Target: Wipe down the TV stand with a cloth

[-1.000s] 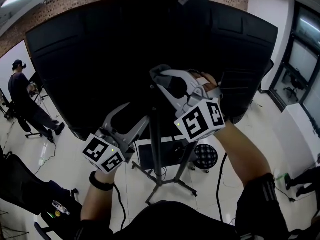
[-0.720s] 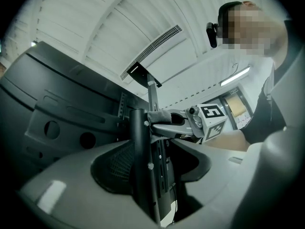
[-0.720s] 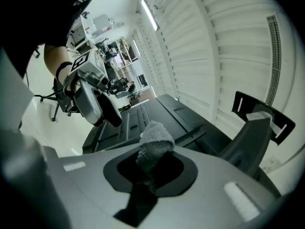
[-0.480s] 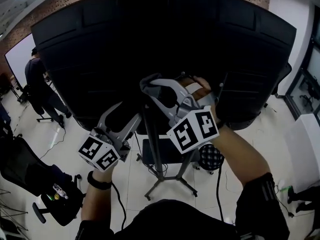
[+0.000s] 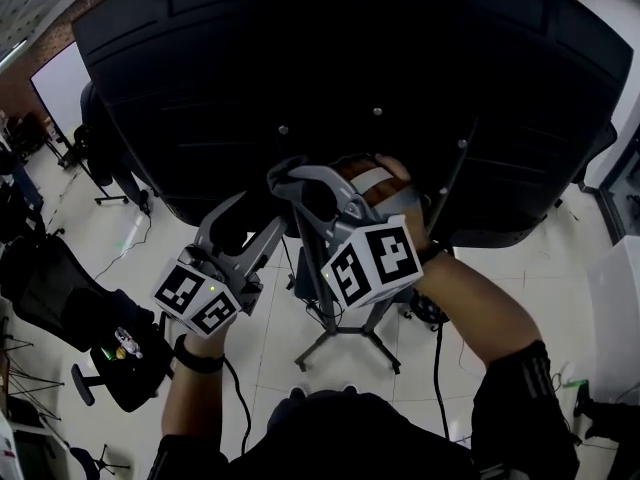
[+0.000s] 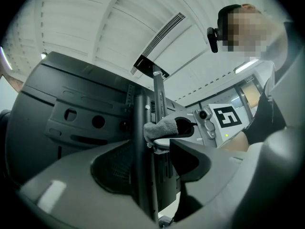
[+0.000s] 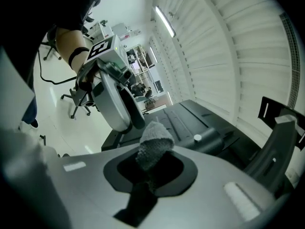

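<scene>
My right gripper (image 7: pixel 151 168) is pinched on the grey cloth (image 7: pixel 153 142). Its tuft pokes past the tips, touching the TV stand pole (image 6: pixel 139 128). My left gripper (image 6: pixel 155 149) straddles that pole, jaws seemingly slightly apart, not clamping.

Head view steeply downward, both gripper views close, sharing TV back (image 6: pixel 71 111)

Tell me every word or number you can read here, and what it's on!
No words or numbers can be read.
Cube on the right gripper: black-and-white squares, not letters.
Cube on the left gripper: the same.
Small colourful thing at lower left: too small to read.
</scene>
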